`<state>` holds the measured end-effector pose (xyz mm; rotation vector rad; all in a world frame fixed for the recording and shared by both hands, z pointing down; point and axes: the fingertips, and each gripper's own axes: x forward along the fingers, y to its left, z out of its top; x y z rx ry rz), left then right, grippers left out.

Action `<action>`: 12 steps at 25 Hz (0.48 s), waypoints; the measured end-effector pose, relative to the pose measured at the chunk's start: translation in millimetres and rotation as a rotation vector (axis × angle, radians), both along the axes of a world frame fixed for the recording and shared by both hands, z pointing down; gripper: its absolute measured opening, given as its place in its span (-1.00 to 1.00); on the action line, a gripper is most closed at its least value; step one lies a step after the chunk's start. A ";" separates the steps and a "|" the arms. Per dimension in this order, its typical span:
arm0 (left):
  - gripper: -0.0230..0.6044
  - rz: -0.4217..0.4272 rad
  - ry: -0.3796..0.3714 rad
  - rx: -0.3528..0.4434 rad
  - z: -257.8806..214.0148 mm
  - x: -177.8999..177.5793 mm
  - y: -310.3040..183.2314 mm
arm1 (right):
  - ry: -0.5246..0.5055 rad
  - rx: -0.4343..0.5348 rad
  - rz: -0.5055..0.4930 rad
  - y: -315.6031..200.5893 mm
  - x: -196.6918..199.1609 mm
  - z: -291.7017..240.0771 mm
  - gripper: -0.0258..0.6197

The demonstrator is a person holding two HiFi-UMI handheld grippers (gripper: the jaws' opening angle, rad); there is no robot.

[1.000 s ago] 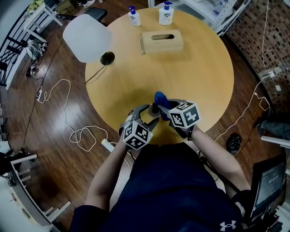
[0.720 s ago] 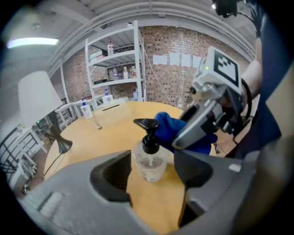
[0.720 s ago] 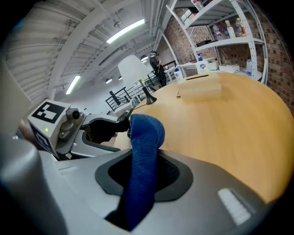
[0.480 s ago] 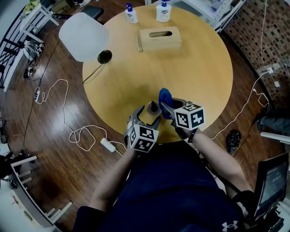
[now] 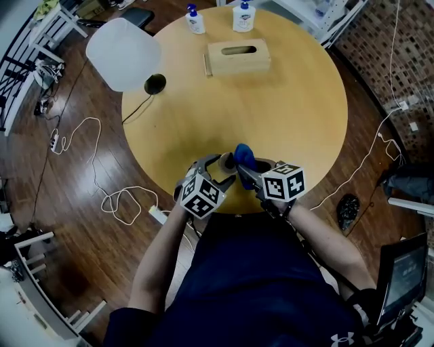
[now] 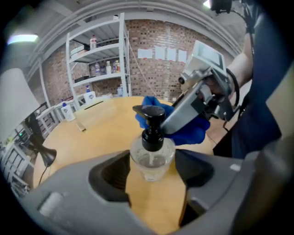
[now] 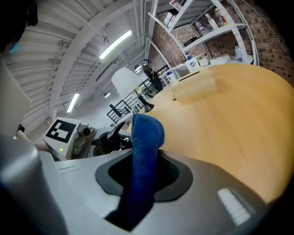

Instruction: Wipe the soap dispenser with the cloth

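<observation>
A round wooden counter [image 5: 291, 101] carries a wooden tissue box [image 5: 237, 57] near its far side, and beyond the box two white bottles with blue pumps [image 5: 195, 20] [image 5: 244, 17] stand apart at the far edge. A white lampshade [image 5: 122, 54] hangs over the counter's left rim above a black lamp base [image 5: 155, 84], whose dark cord runs off the edge. On the wooden floor [image 5: 74, 244] to the left a white cable [image 5: 119, 200] lies in loose loops, and a brick wall [image 5: 393, 47] shows at the upper right
</observation>
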<state>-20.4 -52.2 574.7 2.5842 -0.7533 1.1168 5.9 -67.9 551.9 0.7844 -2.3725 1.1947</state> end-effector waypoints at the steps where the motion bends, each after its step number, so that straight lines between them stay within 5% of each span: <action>1: 0.06 0.026 -0.003 -0.005 -0.2 0.2 0.5 | 0.004 -0.007 -0.010 6.0 1.1 0.4 -0.62; 4: 0.06 0.045 -0.037 -0.007 -1.1 -1.4 2.8 | 0.096 0.005 -0.070 16.6 9.2 4.3 -0.61; 7: 0.05 -0.005 -0.091 0.001 -2.2 -9.4 4.9 | 0.245 0.121 -0.105 -2.7 21.2 1.0 -0.60; 10: 0.06 -0.167 -0.081 -0.049 -8.3 -13.5 4.8 | 0.289 0.223 -0.157 -29.0 12.6 -8.1 -0.59; 12: 0.06 -0.300 -0.010 -0.098 -17.5 -8.7 6.1 | 0.242 0.214 -0.191 -37.1 -1.1 -10.2 -0.59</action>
